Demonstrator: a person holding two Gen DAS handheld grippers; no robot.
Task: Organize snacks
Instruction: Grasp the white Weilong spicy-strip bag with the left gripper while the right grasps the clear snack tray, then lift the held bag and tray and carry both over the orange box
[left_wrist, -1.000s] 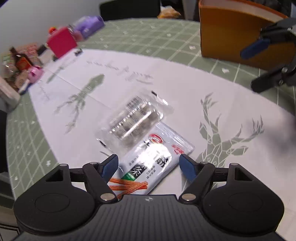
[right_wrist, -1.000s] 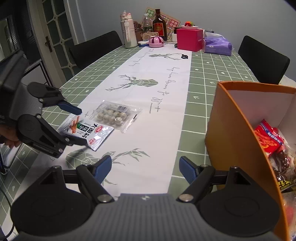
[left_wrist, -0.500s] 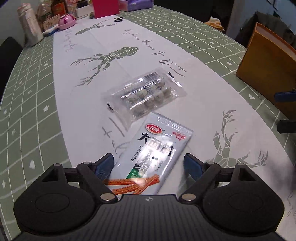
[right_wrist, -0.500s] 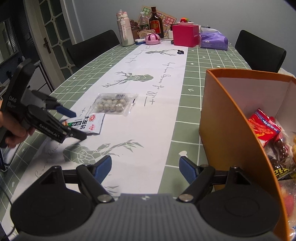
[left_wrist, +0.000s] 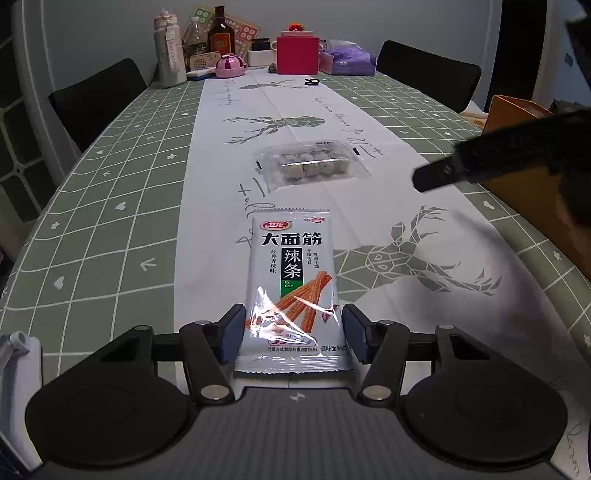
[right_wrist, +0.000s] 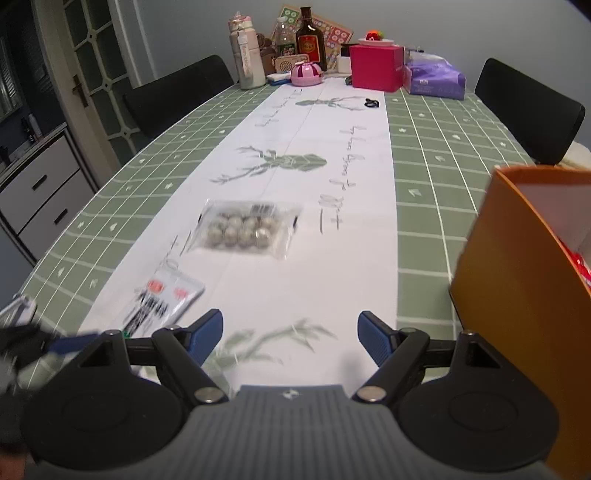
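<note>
Now the left gripper (left_wrist: 293, 334) faces straight down the tabletop (left_wrist: 110, 206), where half a second ago it looked across at an angle. Its jaws, narrower than before, flank the lower end of the snack pack (left_wrist: 291, 288) at bottom centre; contact cannot be told. Above it lies the egg tray (left_wrist: 312, 166). Lower in its own view, the right gripper (right_wrist: 290, 338) hangs with jaws apart over the tabletop, the orange box (right_wrist: 517, 295) at right edge.
</note>
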